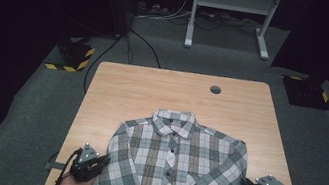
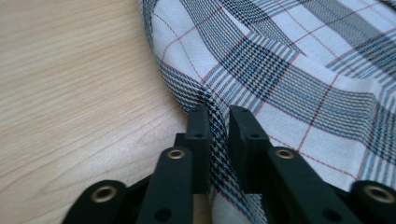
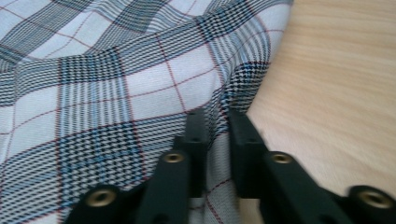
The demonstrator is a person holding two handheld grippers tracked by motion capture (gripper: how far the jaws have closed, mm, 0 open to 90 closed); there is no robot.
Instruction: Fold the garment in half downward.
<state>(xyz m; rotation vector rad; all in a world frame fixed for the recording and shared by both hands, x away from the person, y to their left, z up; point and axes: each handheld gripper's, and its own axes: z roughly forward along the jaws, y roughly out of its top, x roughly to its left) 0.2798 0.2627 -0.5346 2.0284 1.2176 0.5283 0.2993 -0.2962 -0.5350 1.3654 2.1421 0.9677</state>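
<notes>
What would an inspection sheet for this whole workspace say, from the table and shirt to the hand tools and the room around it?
Surface: light wooden table, with a round hole near its far edge.
Job's things: plaid shirt lying buttoned, collar toward the far side, its lower part passing the near edge of the picture.
Clutter: nothing seen.
Grippers: left tool pinches a fold at the shirt's edge; right tool pinches the opposite edge.
Cables: a black cable loops from the left tool; floor cables run beyond the table.
Surroundings: grey carpet, a white desk frame, two black bases with yellow striped edges, dark backdrop.
</notes>
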